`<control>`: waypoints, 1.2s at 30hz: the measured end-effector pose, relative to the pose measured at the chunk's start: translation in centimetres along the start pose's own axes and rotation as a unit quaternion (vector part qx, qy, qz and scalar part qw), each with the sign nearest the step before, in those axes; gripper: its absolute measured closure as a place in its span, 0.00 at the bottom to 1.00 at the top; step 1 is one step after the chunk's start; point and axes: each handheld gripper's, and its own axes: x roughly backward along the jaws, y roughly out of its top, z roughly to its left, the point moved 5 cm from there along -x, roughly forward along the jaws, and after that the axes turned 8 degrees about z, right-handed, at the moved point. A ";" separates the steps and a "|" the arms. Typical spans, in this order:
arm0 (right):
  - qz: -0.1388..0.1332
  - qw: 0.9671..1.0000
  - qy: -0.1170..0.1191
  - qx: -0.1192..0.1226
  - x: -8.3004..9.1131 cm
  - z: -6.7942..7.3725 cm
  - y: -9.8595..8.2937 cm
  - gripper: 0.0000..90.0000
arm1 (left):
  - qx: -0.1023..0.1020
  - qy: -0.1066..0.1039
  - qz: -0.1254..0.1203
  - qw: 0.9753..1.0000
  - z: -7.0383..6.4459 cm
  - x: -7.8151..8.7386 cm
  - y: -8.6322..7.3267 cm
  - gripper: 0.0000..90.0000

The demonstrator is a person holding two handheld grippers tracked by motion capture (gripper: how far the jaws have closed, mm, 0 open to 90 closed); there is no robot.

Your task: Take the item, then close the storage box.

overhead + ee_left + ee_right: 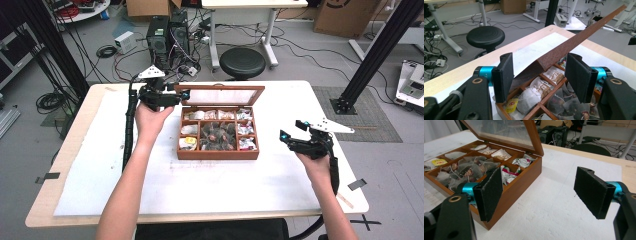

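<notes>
On white table cover (210,180), perhaps foam

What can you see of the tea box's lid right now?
The lid is a brown wooden frame around a clear pane, hinged at the far edge of the wooden tea box. It stands open, tilted back. The left gripper straddles its left edge with jaws apart, not clamping it.

Wooden tea box (218,154) (glass lid (220,95) raised) holds sachets mid-table.
</notes>
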 end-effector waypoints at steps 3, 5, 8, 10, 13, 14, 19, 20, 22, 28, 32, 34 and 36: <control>-0.003 1.000 -0.002 -0.001 0.3 -0.1 -0.1 0.27 | 0.000 0.001 0.000 1.000 0.0 0.0 0.0 0.45; -0.002 1.000 -0.003 -0.002 0.3 -0.1 -0.1 0.27 | 0.000 0.001 0.000 1.000 0.0 0.0 0.0 0.44; 0.000 1.000 -0.002 -0.001 0.2 -0.2 -0.1 0.27 | 0.001 0.001 0.000 1.000 0.0 0.0 0.0 0.44; 0.000 1.000 -0.002 0.001 0.3 -0.1 -0.1 0.27 | 0.002 0.000 -0.001 1.000 0.0 0.0 0.0 0.44; -0.001 1.000 -0.001 -0.003 0.3 -0.1 -0.1 0.27 | 0.002 -0.001 -0.002 1.000 0.1 -0.1 0.0 0.44; -0.001 1.000 -0.003 -0.002 0.3 -0.2 -0.1 0.27 | 0.002 -0.001 -0.002 1.000 0.1 -0.1 0.0 0.44; 0.000 1.000 -0.002 -0.002 0.3 -0.2 -0.2 0.27 | 0.002 -0.001 -0.001 1.000 0.1 0.0 0.0 0.44; 0.000 1.000 -0.002 -0.003 0.3 -0.2 -0.2 0.27 | 0.002 0.000 -0.001 1.000 0.0 0.0 0.0 0.44; -0.001 1.000 -0.001 -0.002 0.3 -0.2 -0.1 0.27 | 0.003 0.000 0.000 1.000 0.0 0.0 0.0 0.44; 0.001 1.000 0.001 -0.003 0.2 -0.1 -0.1 0.27 | 0.001 0.001 0.001 1.000 0.0 0.0 0.0 0.44; 0.001 1.000 0.004 -0.001 0.1 -0.1 0.0 0.27 | 0.001 0.002 0.001 1.000 0.0 0.0 0.0 0.44; 0.002 1.000 0.005 -0.001 0.0 0.0 0.0 0.27 | 0.001 0.003 0.001 1.000 -0.1 0.0 0.0 0.44; 0.002 1.000 0.008 -0.001 -0.1 0.0 0.0 0.28 | 0.000 0.003 0.002 1.000 -0.1 0.0 -0.1 0.44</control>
